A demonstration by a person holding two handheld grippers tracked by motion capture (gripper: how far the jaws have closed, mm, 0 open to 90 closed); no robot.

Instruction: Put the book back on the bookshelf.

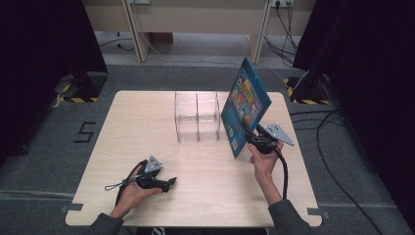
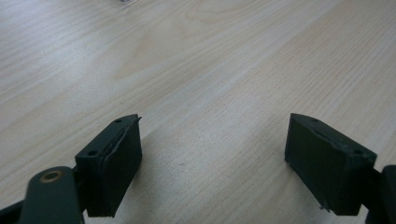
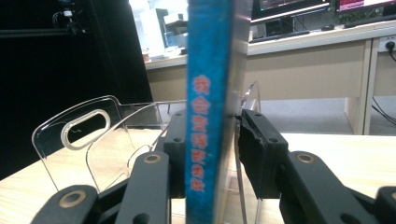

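While the right gripper (image 1: 254,138) stands at about four o'clock on the table (image 1: 147,122), a blue book (image 1: 244,105) rises between its jaws, tilted, with its lower corner just above the wood. In the right gripper view the book's spine (image 3: 205,116) runs upright between the two black jaws; the left pad lies against it, while a thin gap shows at the right pad, so the grip looks loose. At twelve o'clock from the table's middle sits a clear plastic rack (image 1: 198,116) with upright dividers, just beside the book's far edge and close in its way. The left gripper (image 1: 169,183) rests at seven o'clock on bare wood, jaws spread wide with nothing between them, well apart from the rack. Open tabletop stretches from nine to eleven o'clock. Black curtains (image 1: 44,49) flank both sides, and cables (image 1: 337,161) trail across the floor at three o'clock.
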